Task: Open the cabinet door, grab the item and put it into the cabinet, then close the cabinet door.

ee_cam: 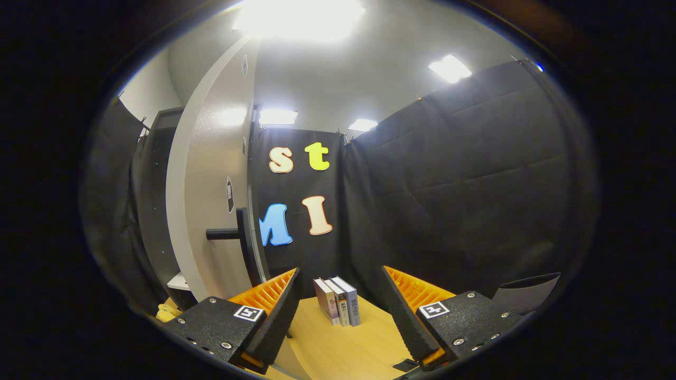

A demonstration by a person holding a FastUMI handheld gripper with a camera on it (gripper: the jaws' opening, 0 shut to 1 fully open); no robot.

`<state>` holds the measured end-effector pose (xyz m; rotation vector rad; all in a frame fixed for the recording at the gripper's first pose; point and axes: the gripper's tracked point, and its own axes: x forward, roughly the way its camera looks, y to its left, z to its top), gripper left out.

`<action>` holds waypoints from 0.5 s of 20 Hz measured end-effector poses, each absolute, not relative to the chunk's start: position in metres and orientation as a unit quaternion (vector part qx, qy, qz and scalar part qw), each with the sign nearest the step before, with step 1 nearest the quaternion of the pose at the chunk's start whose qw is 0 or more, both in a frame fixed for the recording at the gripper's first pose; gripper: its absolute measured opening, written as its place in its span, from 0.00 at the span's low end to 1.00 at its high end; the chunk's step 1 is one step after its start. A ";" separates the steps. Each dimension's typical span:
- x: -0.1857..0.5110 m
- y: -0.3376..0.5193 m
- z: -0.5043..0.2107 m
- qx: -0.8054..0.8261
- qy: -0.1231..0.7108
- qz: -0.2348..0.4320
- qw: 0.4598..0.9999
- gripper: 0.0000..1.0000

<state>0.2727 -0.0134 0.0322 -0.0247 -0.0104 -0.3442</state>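
A black-cloth booth under ceiling lights encloses a light wooden bench (338, 343). The cabinet door (211, 200) stands swung open beside the left finger, its dark handle (232, 233) projecting outward; this leaves the cabinet (153, 211) interior accessible for loading. Three books (338, 307) stand upright, spines outward, on the bench just beyond the fingers, a posture that presents narrow faces for gripping. The gripper (340, 311) points toward them, fingers spread wide with nothing between them. Judged step: approach and grasp the item.
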 end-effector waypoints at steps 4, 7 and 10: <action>0.273 0.011 0.028 0.000 -0.001 -0.139 0.990 0.91; 0.274 0.029 0.026 0.003 0.002 -0.115 0.993 0.91; 0.276 0.047 0.023 0.013 0.005 -0.091 0.996 0.91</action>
